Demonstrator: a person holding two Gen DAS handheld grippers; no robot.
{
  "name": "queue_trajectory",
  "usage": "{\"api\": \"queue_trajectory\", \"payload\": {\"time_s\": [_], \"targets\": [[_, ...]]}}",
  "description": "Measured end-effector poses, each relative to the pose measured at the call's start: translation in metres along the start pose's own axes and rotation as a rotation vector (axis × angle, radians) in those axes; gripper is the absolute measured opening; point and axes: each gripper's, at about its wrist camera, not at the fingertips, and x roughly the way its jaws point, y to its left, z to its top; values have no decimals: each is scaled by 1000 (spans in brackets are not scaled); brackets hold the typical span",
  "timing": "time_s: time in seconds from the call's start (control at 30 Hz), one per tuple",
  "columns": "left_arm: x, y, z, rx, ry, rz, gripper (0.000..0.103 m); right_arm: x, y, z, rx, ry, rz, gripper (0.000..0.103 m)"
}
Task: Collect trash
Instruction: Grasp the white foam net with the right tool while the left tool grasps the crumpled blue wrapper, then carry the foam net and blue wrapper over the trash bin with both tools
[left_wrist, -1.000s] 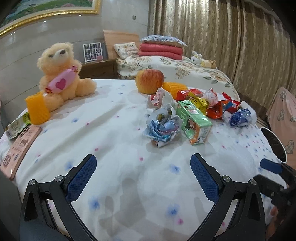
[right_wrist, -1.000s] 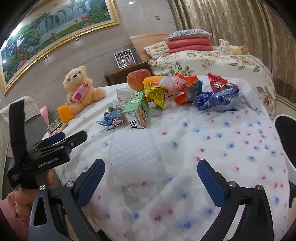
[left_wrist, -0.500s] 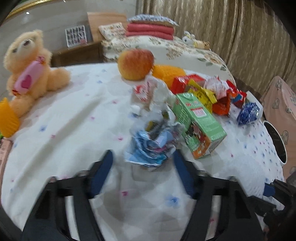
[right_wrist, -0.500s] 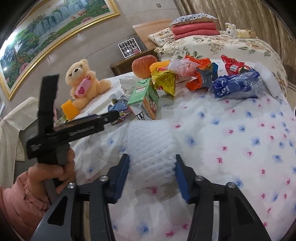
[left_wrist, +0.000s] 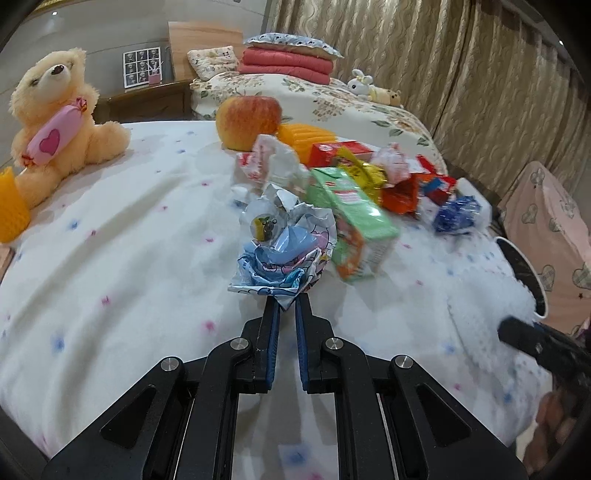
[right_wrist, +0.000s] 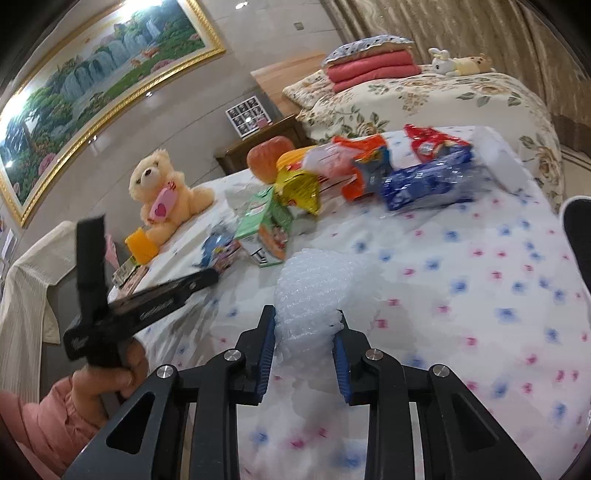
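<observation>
We had the left tongs (left_wrist: 286, 308) pinched nearly closed on the crumpled wrapper (left_wrist: 284, 251), the right tongs (right_wrist: 304, 328) squeezing the foam netting (right_wrist: 314, 291); both wanted lifting gently, clear of the bench (right_wrist: 480, 295).

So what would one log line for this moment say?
left gripper: shut on crumpled wrapper | right gripper: shut on bubble wrap | bin: nothing dropped yet

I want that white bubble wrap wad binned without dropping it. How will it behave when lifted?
The white bubble wrap wad is probably very light and squashy: it bulges between the right claw, which is shut on it. It should stay put, since the blue pads dent into it. Loose edges trail onto the flowered tablecloth, so it may unfurl or drag.
</observation>
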Motion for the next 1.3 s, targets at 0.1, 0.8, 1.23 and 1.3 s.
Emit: {"api": "queue_trajectory", "payload": {"time_s": [0.1,0.8,1.23,1.3], "targets": [[-12,-15,-8,6,-9,-27,8,-9,-11,-1,17,-15,-15,29],[-20,-131,-11,196,5,-217,8,-81,-90,-6,140,-141,-138,29],[-1,-198,-5,307,31,-300,8,-119,-146,-5,220,-204,-246,29],[4,-210,-2,322,37,-311,8,-121,-155,-5,231,-208,-259,29]]}}
